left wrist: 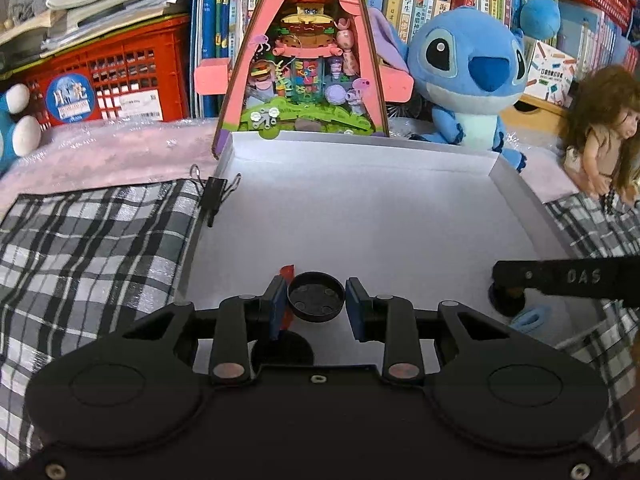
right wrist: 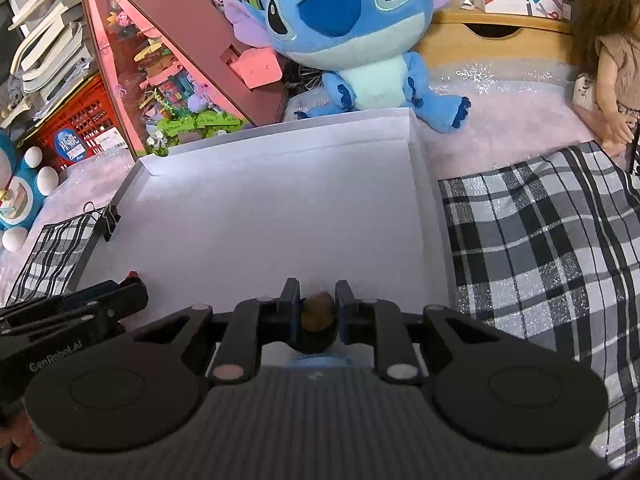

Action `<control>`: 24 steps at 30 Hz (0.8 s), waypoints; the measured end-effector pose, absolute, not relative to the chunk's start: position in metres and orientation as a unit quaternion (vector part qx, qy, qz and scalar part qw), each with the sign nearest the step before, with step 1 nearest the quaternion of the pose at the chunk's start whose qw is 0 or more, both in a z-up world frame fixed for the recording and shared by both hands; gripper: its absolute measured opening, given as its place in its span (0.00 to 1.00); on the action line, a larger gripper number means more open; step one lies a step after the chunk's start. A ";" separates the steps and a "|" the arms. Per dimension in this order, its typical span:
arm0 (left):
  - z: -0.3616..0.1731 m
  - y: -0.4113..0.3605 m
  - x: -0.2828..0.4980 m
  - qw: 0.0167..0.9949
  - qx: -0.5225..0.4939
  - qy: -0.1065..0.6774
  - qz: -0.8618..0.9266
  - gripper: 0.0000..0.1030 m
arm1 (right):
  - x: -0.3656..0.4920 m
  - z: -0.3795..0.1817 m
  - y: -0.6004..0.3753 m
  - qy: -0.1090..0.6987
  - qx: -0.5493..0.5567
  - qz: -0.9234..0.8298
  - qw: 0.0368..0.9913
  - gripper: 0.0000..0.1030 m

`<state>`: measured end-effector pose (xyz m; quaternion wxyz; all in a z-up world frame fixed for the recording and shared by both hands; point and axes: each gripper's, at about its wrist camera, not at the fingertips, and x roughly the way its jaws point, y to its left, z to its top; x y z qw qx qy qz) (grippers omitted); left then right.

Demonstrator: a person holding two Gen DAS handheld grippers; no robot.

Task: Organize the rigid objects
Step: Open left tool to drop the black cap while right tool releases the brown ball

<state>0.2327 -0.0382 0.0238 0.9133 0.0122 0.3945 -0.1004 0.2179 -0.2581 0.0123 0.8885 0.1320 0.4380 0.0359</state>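
Observation:
A shallow white tray (left wrist: 360,142) (right wrist: 280,130) lies on the table. My left gripper (left wrist: 317,305) hangs low over the tray's near part, shut on a round black cap (left wrist: 316,300) that is tilted with its hollow side showing. A red sliver (left wrist: 288,271) sticks up beside the left pad. My right gripper (right wrist: 318,307) is shut on a small object (right wrist: 318,312) with a brown top and black base, above a pale blue item (right wrist: 320,360). In the left wrist view the right gripper (left wrist: 507,285) reaches in from the right; in the right wrist view the left gripper (right wrist: 136,288) reaches in from the left.
A black binder clip (left wrist: 214,194) (right wrist: 108,220) grips the tray's left rim. Plaid cloth (left wrist: 92,240) (right wrist: 540,240) lies on both sides. Behind the tray stand a pink triangular toy house (left wrist: 304,60), a blue plush (left wrist: 468,72), a doll (left wrist: 600,132) and a red crate (left wrist: 108,80).

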 end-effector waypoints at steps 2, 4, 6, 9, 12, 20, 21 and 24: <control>0.022 -0.037 0.232 0.913 0.013 0.398 -0.093 0.32 | 0.217 0.013 -0.259 0.438 0.132 0.037 0.888 0.27; 0.021 -0.033 0.231 0.912 0.008 0.400 -0.093 0.39 | 0.216 0.014 -0.260 0.435 0.134 0.037 0.889 0.27; 0.022 -0.031 0.228 0.913 0.006 0.398 -0.092 0.43 | 0.214 0.015 -0.262 0.430 0.138 0.037 0.891 0.38; 0.025 -0.028 0.224 0.915 0.007 0.393 -0.090 0.50 | 0.208 0.019 -0.264 0.421 0.143 0.042 0.895 0.49; 0.031 -0.027 0.219 0.918 0.006 0.385 -0.091 0.59 | 0.202 0.024 -0.262 0.413 0.134 0.047 0.900 0.56; 0.045 -0.025 0.194 0.926 0.015 0.363 -0.107 0.73 | 0.180 0.034 -0.255 0.392 0.106 0.066 0.911 0.69; 0.047 -0.025 0.190 0.926 0.014 0.360 -0.110 0.74 | 0.176 0.036 -0.254 0.389 0.103 0.069 0.913 0.71; 0.051 -0.022 0.179 0.927 0.013 0.356 -0.117 0.75 | 0.166 0.039 -0.251 0.381 0.090 0.077 0.917 0.74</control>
